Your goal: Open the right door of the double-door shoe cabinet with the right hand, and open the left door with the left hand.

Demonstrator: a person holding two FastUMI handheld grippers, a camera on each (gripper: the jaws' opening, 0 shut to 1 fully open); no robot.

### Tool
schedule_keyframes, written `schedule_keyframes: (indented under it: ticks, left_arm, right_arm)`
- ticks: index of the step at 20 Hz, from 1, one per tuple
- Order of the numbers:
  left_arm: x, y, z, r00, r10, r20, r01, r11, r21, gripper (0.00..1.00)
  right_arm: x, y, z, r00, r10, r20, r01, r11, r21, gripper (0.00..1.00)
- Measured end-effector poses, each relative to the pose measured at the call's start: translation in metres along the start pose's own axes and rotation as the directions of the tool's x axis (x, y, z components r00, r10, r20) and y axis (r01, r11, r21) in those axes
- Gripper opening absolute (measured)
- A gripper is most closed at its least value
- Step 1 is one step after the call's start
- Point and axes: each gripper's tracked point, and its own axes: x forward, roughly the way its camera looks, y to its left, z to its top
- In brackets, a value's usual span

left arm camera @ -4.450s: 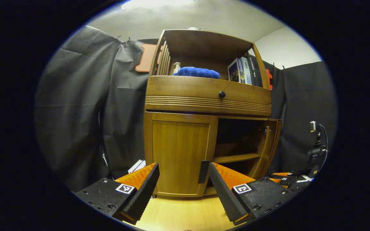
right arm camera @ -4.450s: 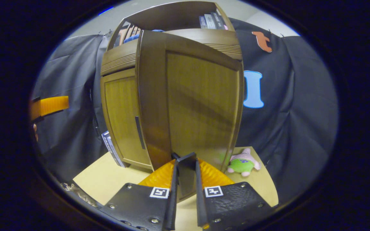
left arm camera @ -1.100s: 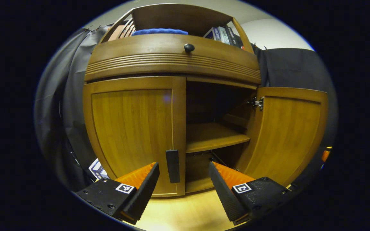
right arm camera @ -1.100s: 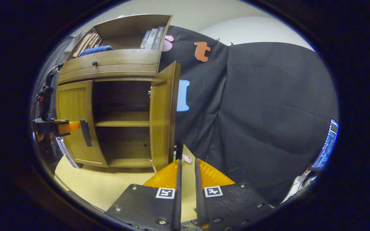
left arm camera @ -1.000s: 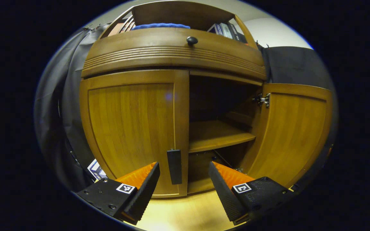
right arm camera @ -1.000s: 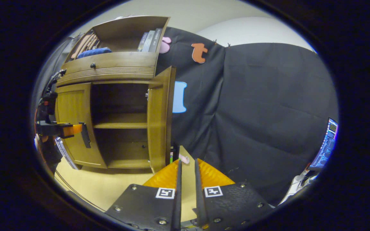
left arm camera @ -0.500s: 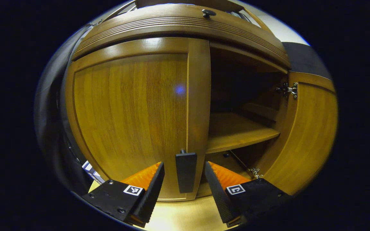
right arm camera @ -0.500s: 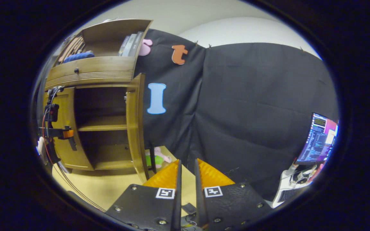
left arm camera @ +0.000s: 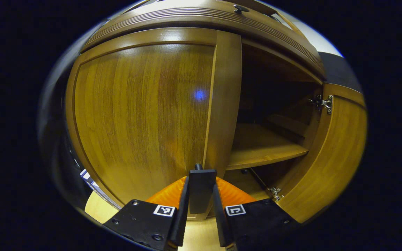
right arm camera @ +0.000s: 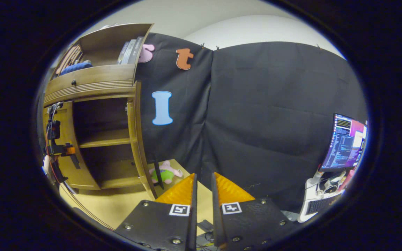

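The right door (left arm camera: 330,153) stands wide open at three o'clock of the cabinet (right arm camera: 92,83). The left door (left arm camera: 141,111) is shut; the left gripper (left arm camera: 201,209) has its jaws pinching the handle (left arm camera: 201,190), pull pending. The right gripper (right arm camera: 202,209) is off the cabinet, jaws nearly together on nothing.

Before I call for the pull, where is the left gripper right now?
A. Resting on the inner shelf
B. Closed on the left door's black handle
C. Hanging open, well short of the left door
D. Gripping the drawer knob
B: in the left gripper view the left gripper has both fingers pressed against the black handle of the closed left door.
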Motion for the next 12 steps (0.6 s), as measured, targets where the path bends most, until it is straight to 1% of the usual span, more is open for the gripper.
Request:
schedule_keyframes:
  ticks: [6,7,8,9,12]
  left_arm:
    - [-0.009,-0.002,-0.002,1.0,-0.012,-0.004,0.012,1.0,-0.006,0.33]
    - [-0.013,-0.001,-0.003,1.0,-0.012,-0.005,0.012,1.0,-0.006,0.35]
    - [-0.018,-0.001,-0.004,1.0,-0.012,-0.005,0.012,1.0,-0.005,0.32]
    - [-0.021,-0.001,-0.005,1.0,-0.012,-0.003,0.012,1.0,-0.005,0.35]
    - [-0.034,0.0,-0.008,1.0,-0.013,-0.001,0.013,1.0,-0.01,0.35]
  right_arm:
    - [0.001,0.012,-0.004,0.998,0.059,-0.011,-0.059,0.998,-0.016,0.19]
    - [0.001,0.014,-0.004,0.997,0.07,-0.012,-0.07,0.997,-0.014,0.19]
    - [0.001,0.016,-0.005,0.997,0.081,-0.015,-0.081,0.997,-0.013,0.19]
    - [0.001,0.019,-0.005,0.996,0.092,-0.017,-0.092,0.996,-0.014,0.19]
    - [0.001,0.025,-0.008,0.992,0.126,-0.028,-0.127,0.992,-0.024,0.19]
